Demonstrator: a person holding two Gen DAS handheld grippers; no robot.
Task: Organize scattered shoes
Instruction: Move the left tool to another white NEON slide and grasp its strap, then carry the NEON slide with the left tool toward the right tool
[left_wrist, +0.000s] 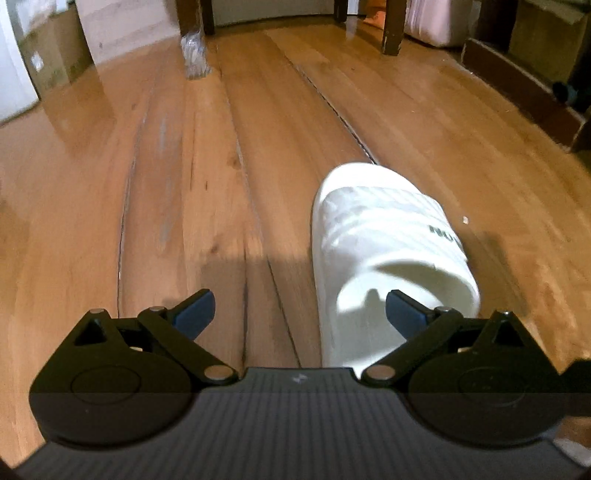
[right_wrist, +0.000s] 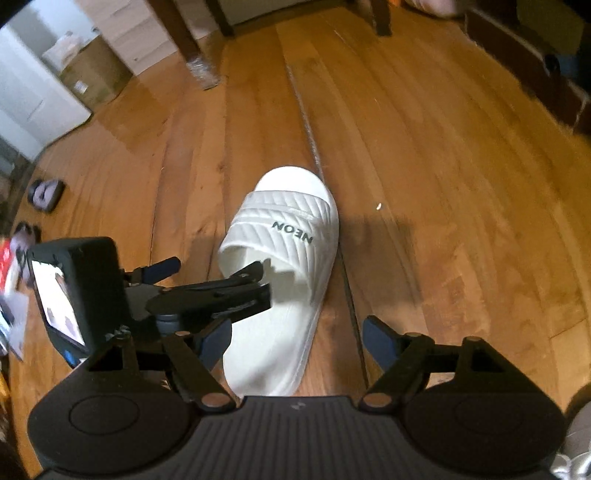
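Both grippers point steeply down at a wooden plank floor (left_wrist: 258, 147). Left gripper (left_wrist: 300, 314): its blue-padded fingers (left_wrist: 195, 314) stand wide apart and hold nothing; bare floor lies under the left pad, and the right pad overlaps the heel end of a white slide sandal (left_wrist: 384, 236) in the left wrist view, though contact cannot be confirmed. In the right wrist view the left gripper (right_wrist: 212, 271) appears side-on at left with its camera unit (right_wrist: 74, 291), one fingertip reaching over the sandal's (right_wrist: 284, 266) foot opening.

Right gripper (right_wrist: 297, 341): fingers (right_wrist: 376, 341) spread wide and empty, the sandal's heel end between them, not pressed by either pad.

Sandal: lies flat on the floor, sole down, toe away from both cameras, strap lettered "NEON". It sits just left of a dark seam between planks.

Far left, well apart from the sandal: a grey shoe (right_wrist: 46, 194) on the floor. Beyond, dark furniture legs (left_wrist: 391, 29) stand at the rear.
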